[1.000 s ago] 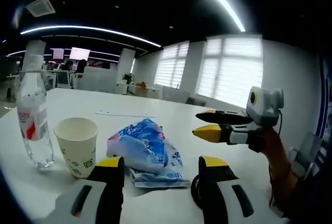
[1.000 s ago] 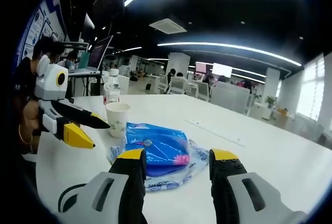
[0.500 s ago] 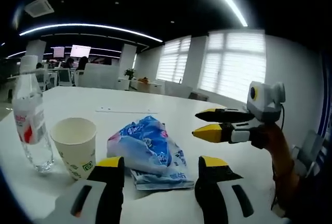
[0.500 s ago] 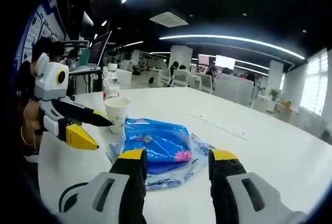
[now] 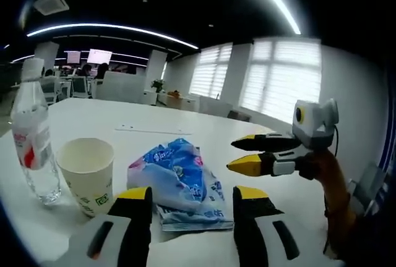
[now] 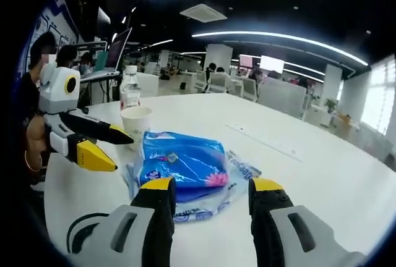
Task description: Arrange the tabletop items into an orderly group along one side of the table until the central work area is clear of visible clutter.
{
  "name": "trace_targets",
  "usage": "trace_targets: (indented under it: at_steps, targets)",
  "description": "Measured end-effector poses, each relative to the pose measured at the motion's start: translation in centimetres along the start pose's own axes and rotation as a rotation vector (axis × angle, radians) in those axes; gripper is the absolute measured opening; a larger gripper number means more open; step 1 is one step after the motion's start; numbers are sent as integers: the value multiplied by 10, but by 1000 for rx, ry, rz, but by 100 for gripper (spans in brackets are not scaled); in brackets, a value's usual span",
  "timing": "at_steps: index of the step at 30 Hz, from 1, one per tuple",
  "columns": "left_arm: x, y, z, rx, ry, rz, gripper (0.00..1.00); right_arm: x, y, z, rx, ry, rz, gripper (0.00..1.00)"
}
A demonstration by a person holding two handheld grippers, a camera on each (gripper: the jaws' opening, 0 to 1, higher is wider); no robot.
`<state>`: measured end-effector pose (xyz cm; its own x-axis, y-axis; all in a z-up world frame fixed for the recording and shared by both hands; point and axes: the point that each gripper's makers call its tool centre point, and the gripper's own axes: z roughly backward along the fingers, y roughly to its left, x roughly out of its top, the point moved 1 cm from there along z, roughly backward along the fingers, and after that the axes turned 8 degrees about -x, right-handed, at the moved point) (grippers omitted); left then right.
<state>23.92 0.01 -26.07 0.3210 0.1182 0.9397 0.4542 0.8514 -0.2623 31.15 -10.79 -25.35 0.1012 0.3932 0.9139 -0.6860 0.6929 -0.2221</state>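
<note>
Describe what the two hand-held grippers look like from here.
Each hand-held gripper has grey bodies with black slots and black jaws capped in yellow. The left hand-held gripper and the right hand-held gripper match. Seen from the side, the jaws taper to yellow points. A black cable loops on the white table beside the right one.

Lighting, my two views: bright ceiling strip lights (image 5: 111,29) arcing at twelve o'clock; blinded windows (image 5: 281,84) glaring at two o'clock in my left gripper view. Fisheye bending toward edges; distant office soft; white table (image 6: 322,174) evenly lit.
</note>
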Motion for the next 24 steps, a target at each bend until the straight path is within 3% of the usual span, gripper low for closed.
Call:
trace_targets:
  at_steps: [6,15,24]
  targets:
    - [-6,1,-5,-3,29,21,51,-4,0,-5,13,29,-30,43]
    - [-7,6,-9,26,37,28,52,-1,-6,-13,8,40,-10,39]
    - [-12,6,-14,31,45,69,48,-3,-5,-25,33,85,-14,38]
